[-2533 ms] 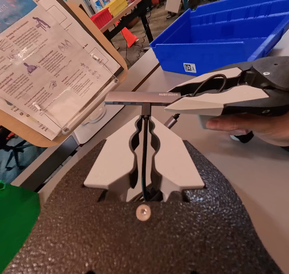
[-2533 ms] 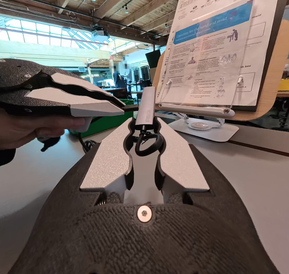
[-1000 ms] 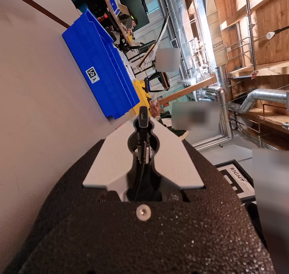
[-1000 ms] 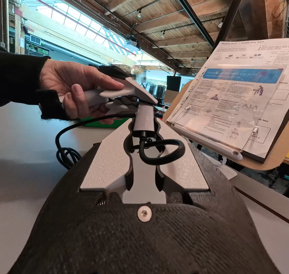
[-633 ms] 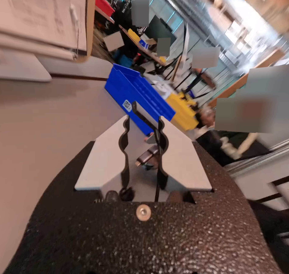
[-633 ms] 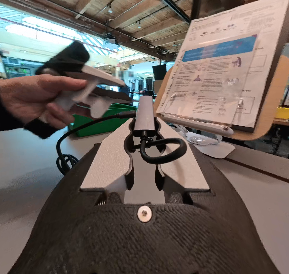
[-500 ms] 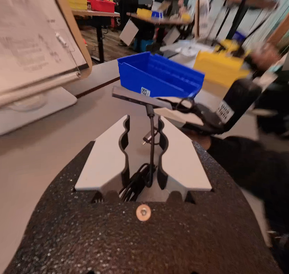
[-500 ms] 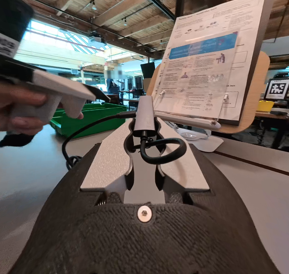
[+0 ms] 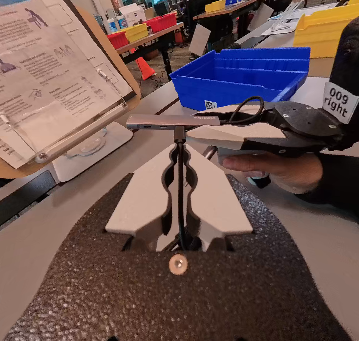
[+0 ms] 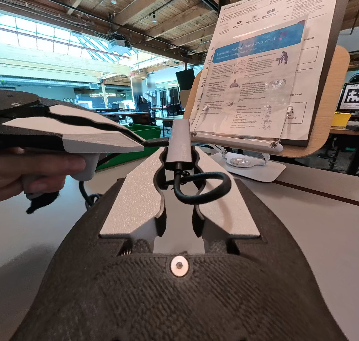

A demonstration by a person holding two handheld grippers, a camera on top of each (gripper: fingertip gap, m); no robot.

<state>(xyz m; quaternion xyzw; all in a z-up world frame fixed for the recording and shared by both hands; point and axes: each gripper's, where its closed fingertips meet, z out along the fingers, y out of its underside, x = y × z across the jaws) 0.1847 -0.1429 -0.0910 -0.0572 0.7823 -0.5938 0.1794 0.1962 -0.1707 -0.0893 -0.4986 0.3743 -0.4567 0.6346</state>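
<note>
My right gripper (image 10: pixel 179 151) is shut on one end of a slim grey hub (image 10: pixel 179 137) and holds it above the table. The hub's short black cable (image 10: pixel 202 187) loops between the right gripper's fingers. My left gripper (image 9: pixel 179 147) is shut on a black cable (image 9: pixel 180 186) just behind its plug (image 9: pixel 179 135). The plug sits in the side of the hub (image 9: pixel 165 120). The left wrist view shows the right gripper (image 9: pixel 191 123) coming in from the right. The right wrist view shows the left gripper (image 10: pixel 143 144) coming in from the left at the plug (image 10: pixel 157 142).
A document stand with printed sheets (image 9: pixel 58 79) stands at the left back, also in the right wrist view (image 10: pixel 252 79). A blue bin (image 9: pixel 242 75) sits behind the hub. A green bin (image 10: pixel 139 129) is past the left gripper. The grey table (image 9: pixel 291 234) lies below. The grippers are tip to tip, or close to it.
The left gripper swung away and stood open half a second ago. It is back square to the hub and shut on the cable. The right gripper kept hold of the hub.
</note>
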